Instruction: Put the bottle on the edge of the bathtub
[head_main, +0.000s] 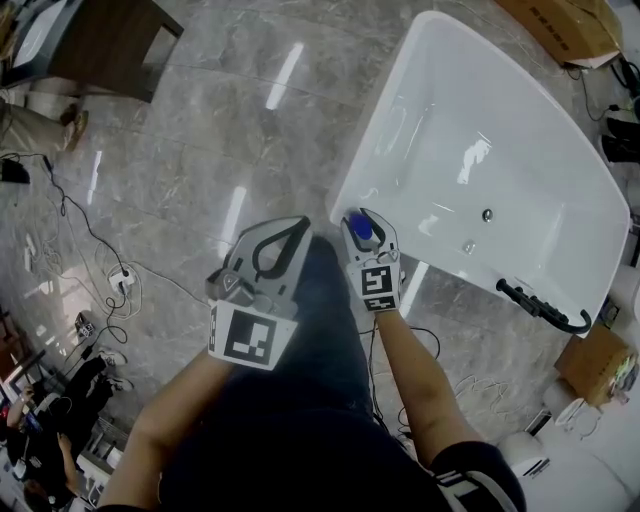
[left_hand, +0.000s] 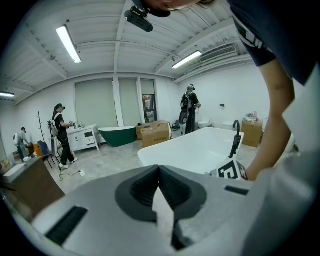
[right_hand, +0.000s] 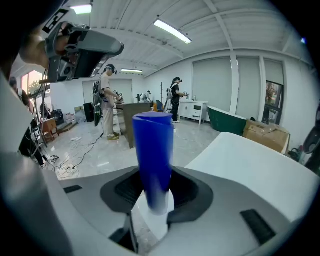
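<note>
My right gripper (head_main: 362, 222) is shut on a blue bottle (head_main: 361, 231) and holds it just off the near corner of the white bathtub (head_main: 352, 172). In the right gripper view the blue bottle (right_hand: 152, 150) stands upright between the black pads, its white end (right_hand: 159, 220) down in the jaws of the right gripper (right_hand: 152, 186). The bathtub (right_hand: 250, 165) lies to its right. My left gripper (head_main: 298, 228) hangs beside it on the left, over the floor. The pads of the left gripper (left_hand: 159, 172) meet at the tip with nothing between them.
A black faucet (head_main: 540, 305) stands at the tub's near right rim. Cardboard boxes (head_main: 600, 362) sit to the right, and another box (head_main: 560, 25) at the far side. Cables (head_main: 100, 250) trail over the grey floor at left. Several people and a green tub (left_hand: 117, 135) stand far off.
</note>
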